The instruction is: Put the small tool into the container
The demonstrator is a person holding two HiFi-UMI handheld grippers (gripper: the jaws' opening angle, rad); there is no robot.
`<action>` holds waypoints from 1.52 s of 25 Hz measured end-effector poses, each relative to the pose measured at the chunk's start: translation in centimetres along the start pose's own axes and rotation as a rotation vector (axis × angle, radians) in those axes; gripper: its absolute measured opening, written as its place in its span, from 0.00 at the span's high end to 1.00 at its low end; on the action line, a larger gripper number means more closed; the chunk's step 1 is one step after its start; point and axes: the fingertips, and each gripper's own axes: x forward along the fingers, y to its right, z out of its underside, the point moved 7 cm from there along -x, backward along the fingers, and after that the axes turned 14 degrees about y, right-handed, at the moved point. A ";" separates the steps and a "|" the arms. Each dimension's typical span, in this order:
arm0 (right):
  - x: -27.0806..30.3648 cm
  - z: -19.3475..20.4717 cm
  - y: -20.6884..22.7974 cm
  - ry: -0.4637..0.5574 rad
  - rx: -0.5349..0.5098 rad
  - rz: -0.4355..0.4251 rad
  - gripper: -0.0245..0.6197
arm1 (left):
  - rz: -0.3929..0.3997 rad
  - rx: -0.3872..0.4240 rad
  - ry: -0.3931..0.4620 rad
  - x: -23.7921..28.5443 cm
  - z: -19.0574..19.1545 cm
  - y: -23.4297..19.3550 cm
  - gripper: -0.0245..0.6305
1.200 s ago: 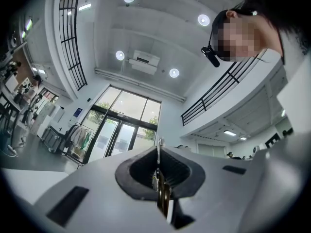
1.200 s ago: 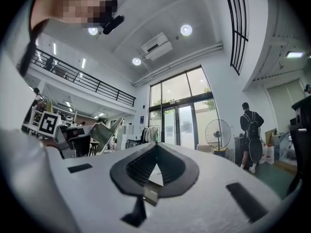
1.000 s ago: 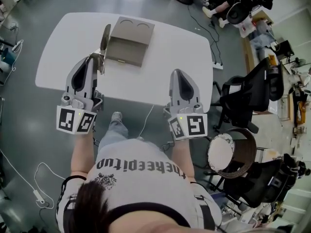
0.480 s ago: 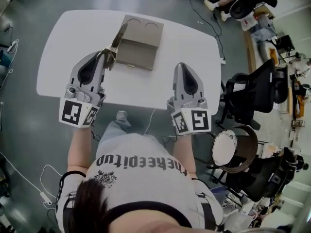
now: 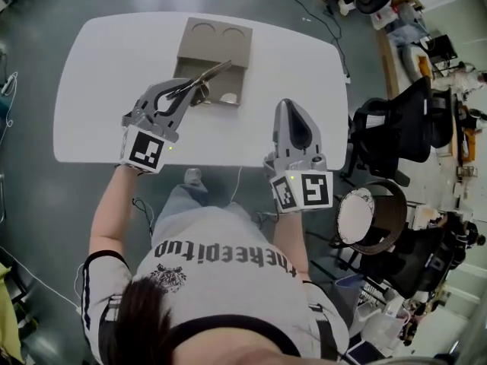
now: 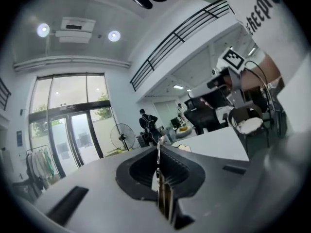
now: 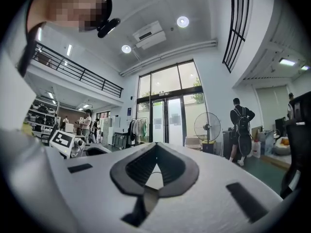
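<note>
A brown container [image 5: 217, 40] with two round recesses and a lower open compartment sits on the white table [image 5: 99, 82]. My left gripper [image 5: 190, 91] is turned to the right at the container's near left corner and is shut on a thin metal tool [image 5: 214, 71], which slants out over the open compartment. In the left gripper view that tool [image 6: 163, 198] shows edge-on, clamped between the jaws of the left gripper [image 6: 158, 152]. My right gripper [image 5: 284, 105] hovers over the table's near right part, shut and empty. In its own view the right gripper [image 7: 156, 145] shows tips together.
A small pale round thing [image 5: 228, 97] lies in the container's open compartment. Right of the table stand a black office chair [image 5: 396, 131] and a round brown stool [image 5: 369, 234]. A cable [image 5: 319, 44] runs across the floor past the table's far right corner.
The left gripper has swung from pointing forward beside the container to pointing right, and has carried the tool over the container's open compartment. The right gripper has barely moved.
</note>
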 end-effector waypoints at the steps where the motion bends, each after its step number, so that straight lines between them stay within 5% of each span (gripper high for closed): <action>1: -0.2 0.1 0.2 -0.006 -0.004 0.008 0.96 | 0.035 0.028 -0.016 0.5 1.0 0.5 0.94; 5: -0.9 0.4 0.8 -0.024 -0.016 0.041 0.96 | 0.158 0.128 -0.088 2.1 4.4 2.6 0.94; 16: -2.7 0.5 2.5 -0.062 -0.045 0.136 0.96 | 0.396 0.198 -0.219 6.7 10.5 4.5 0.94; 31: -4.3 0.2 4.3 -0.101 -0.077 0.271 0.96 | 0.560 0.262 -0.395 10.3 16.8 5.3 0.94; 38: -4.6 0.5 4.5 -0.126 -0.100 0.312 0.96 | 0.572 0.262 -0.444 11.8 19.1 5.5 0.94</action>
